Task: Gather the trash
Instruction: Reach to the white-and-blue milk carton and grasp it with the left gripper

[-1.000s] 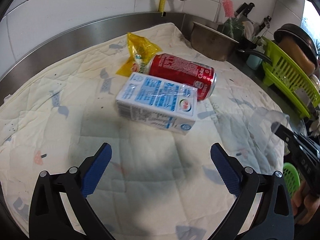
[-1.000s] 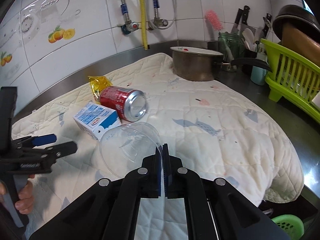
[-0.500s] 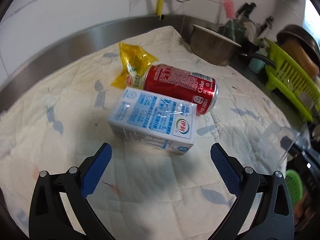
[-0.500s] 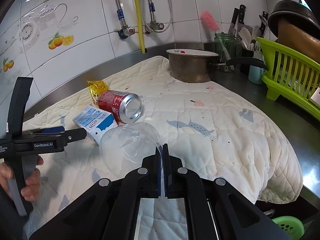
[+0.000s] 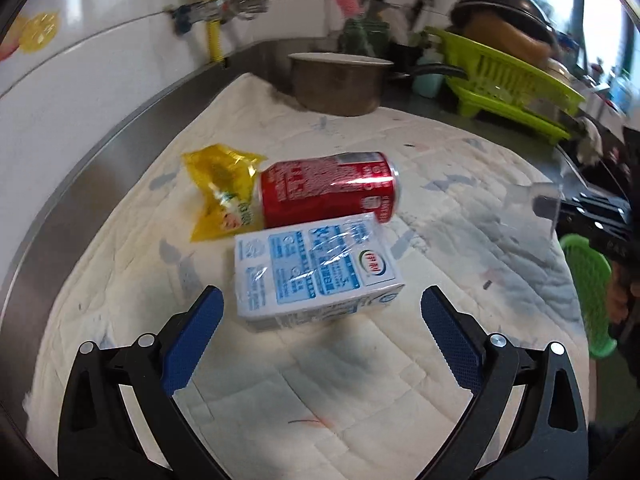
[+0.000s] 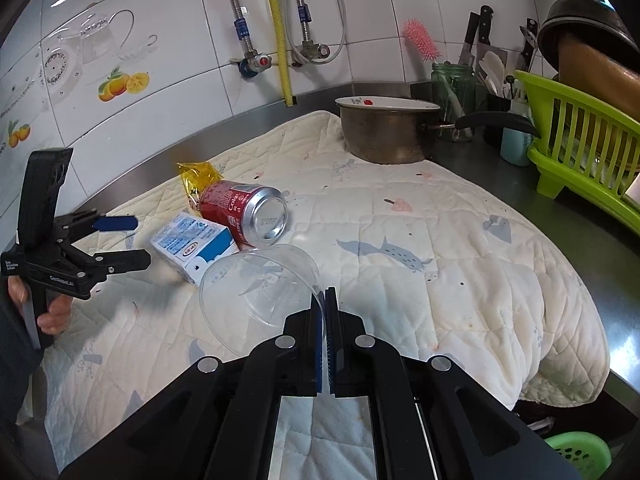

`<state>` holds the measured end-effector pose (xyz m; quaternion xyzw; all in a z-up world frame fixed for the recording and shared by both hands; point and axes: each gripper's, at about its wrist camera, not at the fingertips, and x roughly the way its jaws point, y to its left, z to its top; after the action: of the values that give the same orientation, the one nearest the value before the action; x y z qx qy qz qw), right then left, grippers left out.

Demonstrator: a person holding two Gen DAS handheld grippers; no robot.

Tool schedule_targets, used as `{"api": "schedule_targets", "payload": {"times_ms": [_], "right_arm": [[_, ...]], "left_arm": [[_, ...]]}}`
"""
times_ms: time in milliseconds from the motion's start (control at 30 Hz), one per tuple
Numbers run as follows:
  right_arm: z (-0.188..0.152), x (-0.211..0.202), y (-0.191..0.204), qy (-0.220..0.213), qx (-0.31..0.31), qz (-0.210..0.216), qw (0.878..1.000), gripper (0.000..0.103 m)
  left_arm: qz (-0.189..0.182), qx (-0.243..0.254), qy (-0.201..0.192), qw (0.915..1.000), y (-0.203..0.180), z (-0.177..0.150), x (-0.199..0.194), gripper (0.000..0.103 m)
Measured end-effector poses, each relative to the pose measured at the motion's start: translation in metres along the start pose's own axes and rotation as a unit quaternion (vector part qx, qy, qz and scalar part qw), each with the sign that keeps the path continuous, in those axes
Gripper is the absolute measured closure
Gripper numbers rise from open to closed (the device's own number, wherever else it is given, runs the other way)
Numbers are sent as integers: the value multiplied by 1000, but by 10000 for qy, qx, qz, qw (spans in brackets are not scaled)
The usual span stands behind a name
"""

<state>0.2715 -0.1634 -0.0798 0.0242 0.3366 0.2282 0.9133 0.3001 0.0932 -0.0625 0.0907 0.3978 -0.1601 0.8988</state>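
On a quilted cream mat (image 5: pixel 360 380) (image 6: pixel 460 248) lie a white-and-blue milk carton (image 5: pixel 316 268) (image 6: pixel 192 242), a red cola can (image 5: pixel 328 188) (image 6: pixel 244 210) on its side behind it, and a crumpled yellow wrapper (image 5: pixel 220 192) (image 6: pixel 198 176). My left gripper (image 5: pixel 320 320) (image 6: pixel 118 240) is open, its blue pads flanking the carton's near end without touching. My right gripper (image 6: pixel 325 292) is shut on the rim of a clear plastic cup (image 6: pixel 260 280) (image 5: pixel 536 208), held above the mat to the carton's right.
A metal pot (image 6: pixel 384 132) stands at the mat's far corner. A green dish rack (image 6: pixel 584 152) with pans is at the right. A green basket (image 6: pixel 576 452) (image 5: pixel 588 292) sits below the counter edge. Tiled wall and pipes (image 6: pixel 280 32) run behind.
My left gripper rolled and shifted, so the carton now sits centred between its open fingers, closer than before. The right gripper with the cup stayed put.
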Motion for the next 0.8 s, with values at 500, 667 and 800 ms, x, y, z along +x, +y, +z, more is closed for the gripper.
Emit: {"api": "schedule_targets", "payload": {"times_ms": [500, 667, 800], "right_arm": [[-8, -20, -5, -62, 40, -116, 9999, 101], [-16, -21, -5, -12, 79, -133, 9999, 101], [-21, -19, -5, 45, 90, -156, 9998, 101]], "left_arm": [[-780, 1535, 120, 9850, -1, 23, 25, 5], [-937, 1896, 219, 9771, -1, 25, 35, 5], [-1068, 2097, 370, 9712, -1, 22, 44, 5]]}}
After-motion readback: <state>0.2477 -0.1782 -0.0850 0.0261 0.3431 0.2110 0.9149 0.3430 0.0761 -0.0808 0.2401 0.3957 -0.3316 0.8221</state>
